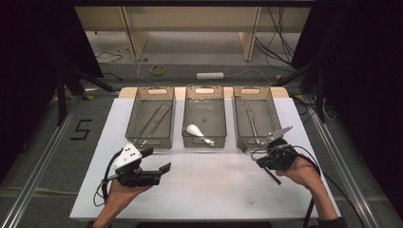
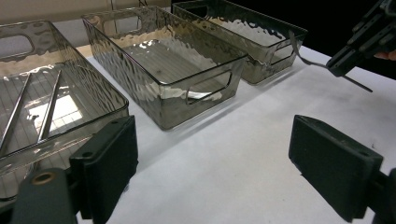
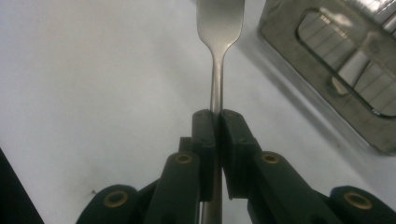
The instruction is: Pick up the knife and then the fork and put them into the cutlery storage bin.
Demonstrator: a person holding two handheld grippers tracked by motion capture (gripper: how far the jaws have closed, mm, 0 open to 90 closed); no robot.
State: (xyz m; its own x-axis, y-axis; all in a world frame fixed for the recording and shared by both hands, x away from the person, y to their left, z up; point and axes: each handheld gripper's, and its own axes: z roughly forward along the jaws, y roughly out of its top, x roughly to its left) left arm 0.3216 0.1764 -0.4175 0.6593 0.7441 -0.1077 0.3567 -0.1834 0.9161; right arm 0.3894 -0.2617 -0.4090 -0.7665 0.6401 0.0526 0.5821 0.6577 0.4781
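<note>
Metal fork (image 3: 218, 28) clamped in right hand-held gripper (image 3: 218, 114); left hand-held gripper (image 2: 212, 154) jaws apart; floor marking "5" (image 1: 81, 129).

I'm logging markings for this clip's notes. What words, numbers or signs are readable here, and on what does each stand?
"5": black tape figure on the grey floor left of the table, high view.
No readable text elsewhere.

Grey floor (image 1: 43, 142), "5" marking (image 1: 81, 129); pale wooden bench legs (image 1: 250, 38) behind; cables, possibly tape roll (image 1: 158, 70); dark surrounds.
</note>
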